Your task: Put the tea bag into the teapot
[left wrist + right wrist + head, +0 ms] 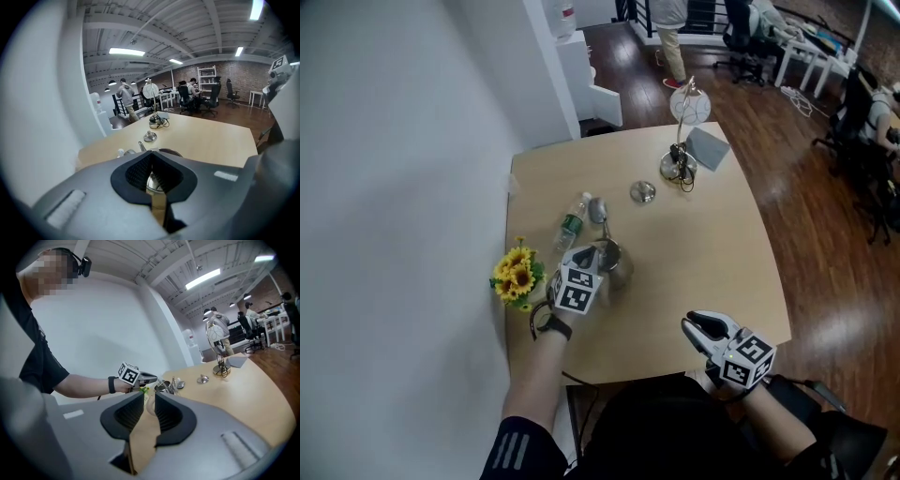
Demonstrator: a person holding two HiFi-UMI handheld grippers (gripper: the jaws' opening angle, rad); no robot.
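Currently, the tea bag cannot be made out in any view. The teapot [617, 264], a polished metal vessel, stands on the table [722, 253] directly ahead of the left gripper [151, 153] and just below its tips. In the left gripper view, the pot's shiny wall shows through the hollow behind the pads. The left gripper's jaws are pressed together at the tips, and nothing can be seen pinched between them. The right gripper [150, 394] hovers over the near edge of the table, well apart from the left gripper and to its right. It points across toward the left gripper and the teapot. Its jaws are spread by a narrow gap and grip nothing; bare tabletop shows through the gap. A clear plastic bottle [572, 225] lies on its side just beyond the left gripper, beside the teapot. A small round metal lid [643, 192] rests farther ahead of the left gripper, apart from the pot. A bunch of sunflowers [516, 274] sits at the table edge immediately to the left gripper's left. A round-headed stand [686, 131] and a grey card [708, 147] occupy the far end of the table, well ahead of both grippers.
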